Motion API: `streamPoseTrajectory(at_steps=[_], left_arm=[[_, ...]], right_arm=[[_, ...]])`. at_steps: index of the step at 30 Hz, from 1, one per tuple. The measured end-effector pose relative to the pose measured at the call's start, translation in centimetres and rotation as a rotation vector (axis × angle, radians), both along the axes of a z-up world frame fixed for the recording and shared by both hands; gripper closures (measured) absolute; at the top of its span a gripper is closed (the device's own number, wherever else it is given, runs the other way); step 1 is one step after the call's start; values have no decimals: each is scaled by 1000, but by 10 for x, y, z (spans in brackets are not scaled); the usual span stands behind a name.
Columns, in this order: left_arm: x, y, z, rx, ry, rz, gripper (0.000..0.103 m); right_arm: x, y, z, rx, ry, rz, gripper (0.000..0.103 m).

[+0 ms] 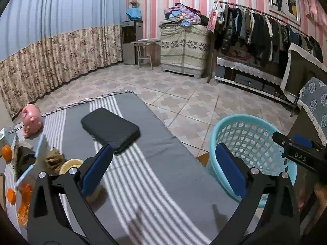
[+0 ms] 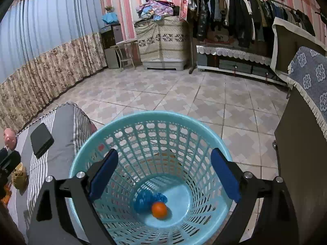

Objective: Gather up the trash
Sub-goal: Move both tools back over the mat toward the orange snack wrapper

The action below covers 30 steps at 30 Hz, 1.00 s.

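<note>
Down below, round orange fruit [image 2: 159, 210]

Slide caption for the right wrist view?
Right gripper, jaws open, above turquoise basket holding an orange ball and blue wad.

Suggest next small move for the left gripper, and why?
Probably swing the left gripper leftward to the brown crumpled scrap beside the tape roll. It is open and empty over the striped cloth, and the right gripper is open above the basket, where an orange already lies.
</note>
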<state>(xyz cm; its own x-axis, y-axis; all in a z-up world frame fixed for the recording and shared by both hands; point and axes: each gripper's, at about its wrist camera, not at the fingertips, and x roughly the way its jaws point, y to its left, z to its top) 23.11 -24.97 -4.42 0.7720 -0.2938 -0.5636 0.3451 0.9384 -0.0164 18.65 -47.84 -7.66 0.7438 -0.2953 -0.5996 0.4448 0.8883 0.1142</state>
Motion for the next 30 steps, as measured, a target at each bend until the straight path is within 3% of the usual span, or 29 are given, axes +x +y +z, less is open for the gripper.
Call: streamPoseTrajectory(at_steps=[6,12,21,30], left_arm=[[-14,32,4,2,-6,32,6],[-28,66,10,9,-23,86,6],[-50,131,26,4,-58,184,6],[-67,207,25,8,-62,309,6]], right_arm=[[-2,10,8,-44,-32,11,13],[-5,22,16,-28,-75,25,13],[-7,72,25,-102,-85,113,13],[-12,129,29,-58,-126,221,7]])
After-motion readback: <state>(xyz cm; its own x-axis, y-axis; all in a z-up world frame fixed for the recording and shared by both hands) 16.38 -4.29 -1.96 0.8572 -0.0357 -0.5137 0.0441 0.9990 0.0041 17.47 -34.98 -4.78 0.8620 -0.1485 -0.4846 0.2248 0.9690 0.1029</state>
